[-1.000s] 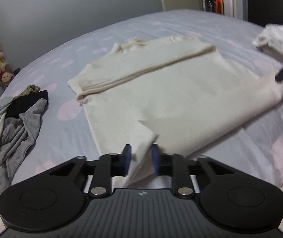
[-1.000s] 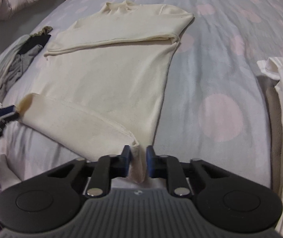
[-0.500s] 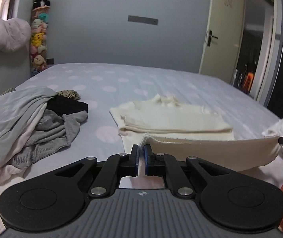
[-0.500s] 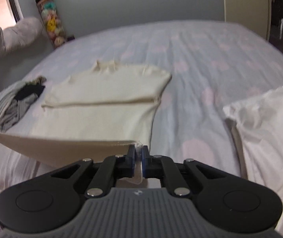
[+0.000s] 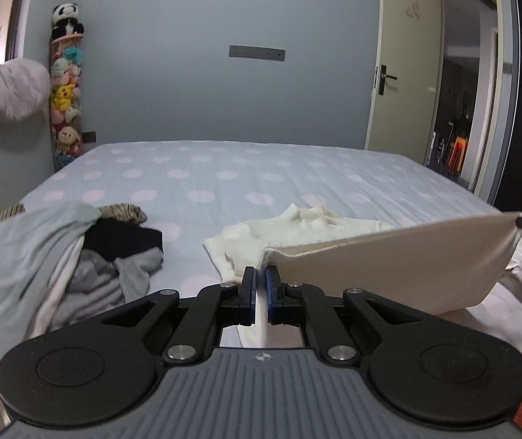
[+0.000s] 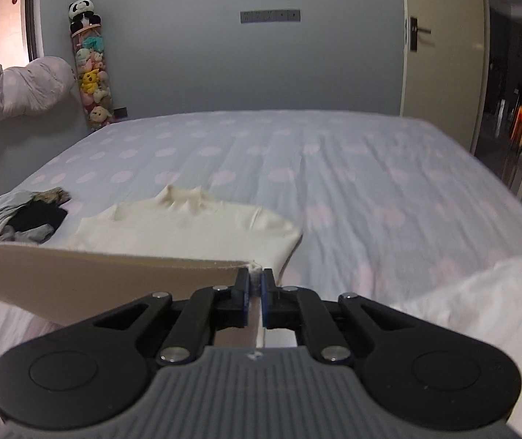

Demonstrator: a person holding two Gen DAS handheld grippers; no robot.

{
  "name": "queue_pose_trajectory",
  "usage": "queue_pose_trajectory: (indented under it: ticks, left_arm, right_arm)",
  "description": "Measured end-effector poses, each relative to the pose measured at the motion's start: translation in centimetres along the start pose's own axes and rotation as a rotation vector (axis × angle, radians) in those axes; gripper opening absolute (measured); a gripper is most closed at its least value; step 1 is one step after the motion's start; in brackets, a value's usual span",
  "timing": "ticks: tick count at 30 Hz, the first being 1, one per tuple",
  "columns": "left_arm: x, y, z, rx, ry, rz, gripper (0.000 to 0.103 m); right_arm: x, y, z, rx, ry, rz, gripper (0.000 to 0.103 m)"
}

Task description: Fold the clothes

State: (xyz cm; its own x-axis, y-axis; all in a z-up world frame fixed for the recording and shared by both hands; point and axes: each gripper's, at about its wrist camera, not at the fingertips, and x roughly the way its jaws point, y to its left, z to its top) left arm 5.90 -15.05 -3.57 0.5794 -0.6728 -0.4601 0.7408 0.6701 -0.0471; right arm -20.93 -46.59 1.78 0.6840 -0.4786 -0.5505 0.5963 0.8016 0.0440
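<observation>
Left wrist: sweater hem (image 5: pixel 389 256) pinched between tongs (image 5: pixel 260 285).

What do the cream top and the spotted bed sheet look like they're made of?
The cream top looks like a soft, matte knit, perhaps cotton: it sags between the grippers holding its hem and puckers at the collar. The bed sheet looks like thin, matte woven cloth, with fine creases running across its pink dots. The exact fibres can't be told.
</observation>
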Motion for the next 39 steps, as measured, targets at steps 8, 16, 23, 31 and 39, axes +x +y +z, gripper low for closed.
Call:
queue_pose_trajectory:
  ticks: [8,16,23,31,39]
  left_arm:
    - [5.7,0.5,5.8,0.120,0.035,0.024,0.003]
    - [15.0,3.2,11.0,0.129,0.106,0.024,0.003]
    - [25.0,5.0,10.9,0.131,0.200,0.055,0.003]
    - [34.1,5.5,8.2,0.139,0.308,0.057,0.003]
    - [36.2,6.7,5.6,0.091,0.339,0.055,0.006]
  right_arm:
    - [4.9,-0.2,5.3,-0.039,-0.043,-0.012,0.007]
    - [13.3,-0.4,11.7,-0.105,-0.059,-0.025,0.007]
    - [23.9,-0.5,13.2,-0.116,0.003,-0.054,0.007]
    - [34.0,-1.5,11.5,-0.092,0.116,-0.085,0.007]
    - [38.3,-2.5,9.2,-0.024,0.199,-0.102,0.013]
